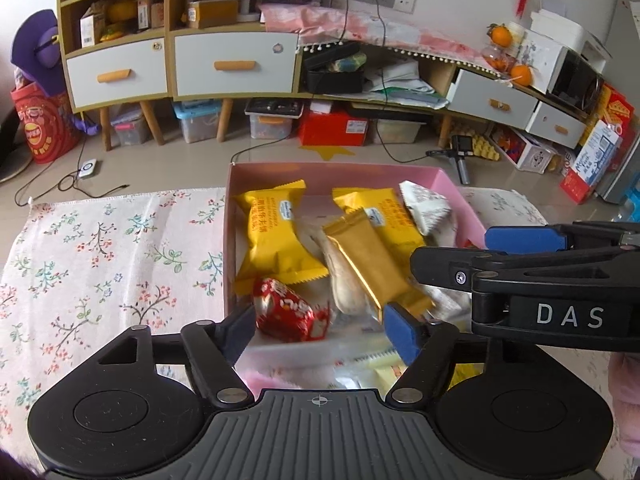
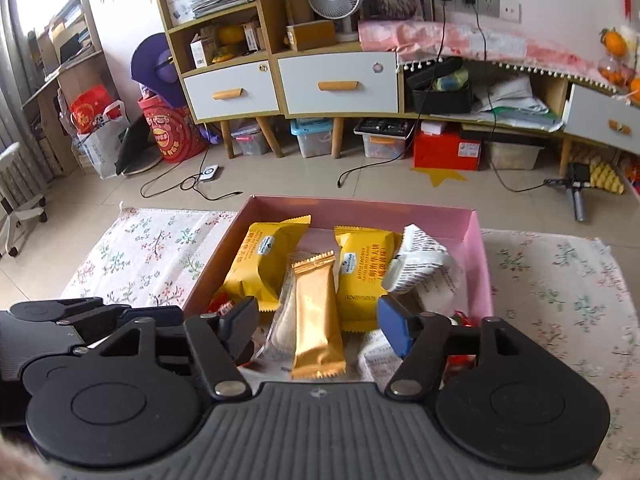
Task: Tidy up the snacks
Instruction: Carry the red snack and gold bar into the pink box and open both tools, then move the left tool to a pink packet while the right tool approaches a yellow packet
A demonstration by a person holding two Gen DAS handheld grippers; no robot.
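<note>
Both the left gripper (image 1: 320, 330) and right gripper (image 2: 316, 330) hover with jaws apart and empty over the shallow pink cardboard box (image 2: 476, 248) — where the gold foil snack bar (image 2: 316, 320) and other wrapped snacks lie gathered, evidently for sorting.

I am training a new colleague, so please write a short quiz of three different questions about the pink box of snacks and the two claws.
1. True or false: the gold packet lies inside the pink box.
2. How many large yellow packets are in the box? A) one B) two C) four
3. Fill in: the red wrapped snack lies between the fingers of the ____ claw.

Key
1. True; it lies on the other snacks, between the open fingers of the right claw.
2. B; one on the left, one on the right.
3. Left; the left claw is open and does not press on it.
</note>
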